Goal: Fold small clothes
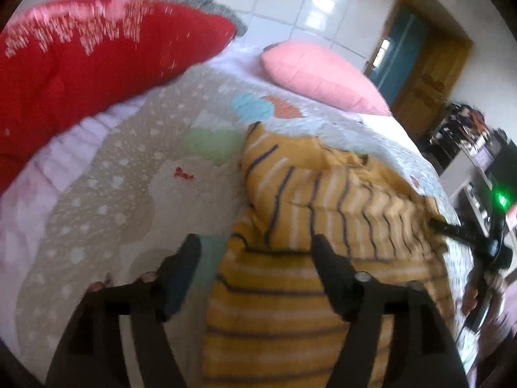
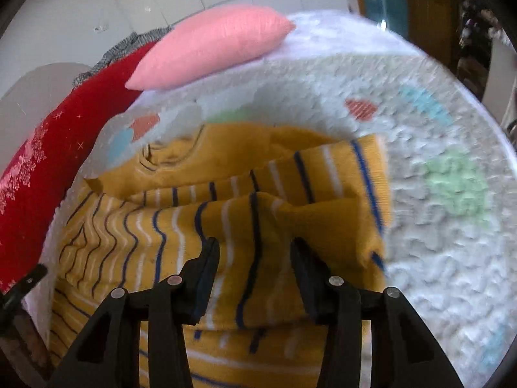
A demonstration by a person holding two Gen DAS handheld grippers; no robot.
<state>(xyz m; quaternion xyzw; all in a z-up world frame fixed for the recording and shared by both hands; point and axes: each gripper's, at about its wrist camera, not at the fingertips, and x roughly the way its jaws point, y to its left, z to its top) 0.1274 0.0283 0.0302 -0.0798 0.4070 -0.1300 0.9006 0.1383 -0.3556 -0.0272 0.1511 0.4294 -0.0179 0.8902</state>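
Observation:
A small mustard-yellow shirt [image 1: 323, 213] with navy and white stripes lies bunched on a quilted bedspread [image 1: 122, 200]. My left gripper [image 1: 255, 252] is open just above the shirt's near left part, with nothing between its fingers. In the right wrist view the shirt [image 2: 226, 194] lies partly folded over itself, a sleeve or hem lying across the top. My right gripper [image 2: 255, 255] is open right over the shirt's near fold. The right gripper also shows in the left wrist view [image 1: 452, 229], at the shirt's right edge.
A red cushion [image 1: 80, 80] lies at the bed's left and a pink pillow [image 1: 323, 74] at its head; both also show in the right wrist view, red cushion [image 2: 48, 168] and pink pillow [image 2: 210, 45]. A wooden door [image 1: 426, 74] and cluttered shelves [image 1: 465, 142] stand beyond the bed.

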